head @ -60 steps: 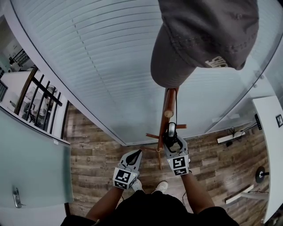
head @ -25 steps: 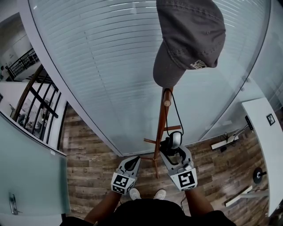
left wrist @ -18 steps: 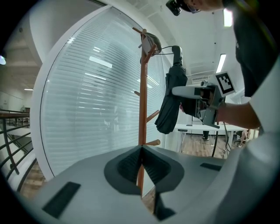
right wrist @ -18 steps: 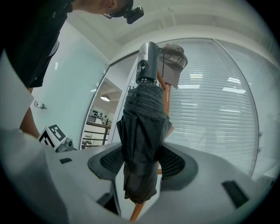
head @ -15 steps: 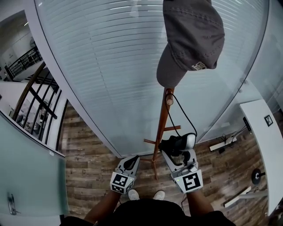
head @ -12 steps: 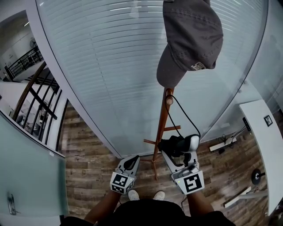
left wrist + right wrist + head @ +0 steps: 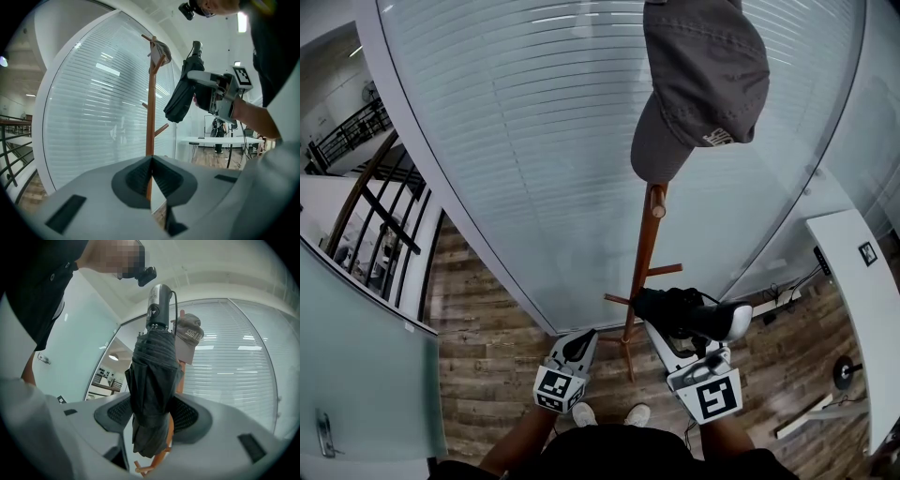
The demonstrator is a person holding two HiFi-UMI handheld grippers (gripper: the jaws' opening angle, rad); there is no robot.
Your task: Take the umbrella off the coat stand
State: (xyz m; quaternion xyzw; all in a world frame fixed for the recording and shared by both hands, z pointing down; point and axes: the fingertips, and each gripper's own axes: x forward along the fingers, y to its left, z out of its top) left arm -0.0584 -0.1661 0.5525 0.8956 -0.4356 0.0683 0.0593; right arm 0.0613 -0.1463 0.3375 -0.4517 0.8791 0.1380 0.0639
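Note:
The wooden coat stand point(image 7: 641, 272) rises in front of me with a grey cap point(image 7: 703, 75) on its top. My right gripper point(image 7: 680, 328) is shut on the folded black umbrella point(image 7: 680, 312), held just right of the pole. Its silver handle point(image 7: 737, 322) points right, and its strap no longer reaches the upper peg point(image 7: 655, 210). In the right gripper view the umbrella point(image 7: 152, 380) stands between the pads of the right gripper point(image 7: 152, 416), handle point(image 7: 159, 305) uppermost, cap point(image 7: 190, 333) behind. My left gripper point(image 7: 581, 341) hangs shut and empty, lower left of the stand. The left gripper point(image 7: 151, 174) sees the stand point(image 7: 151, 108) and umbrella point(image 7: 182, 96).
A curved glass wall with blinds point(image 7: 534, 141) stands right behind the stand. A white desk point(image 7: 862, 281) is at the right, with cables on the wood floor point(image 7: 487, 309). A dark railing point(image 7: 375, 197) and a glass door point(image 7: 356, 375) are at the left.
My right gripper has risen and tipped the umbrella's handle over to the right. The strap loop has come off the stand's upper peg. The left gripper has stayed put.

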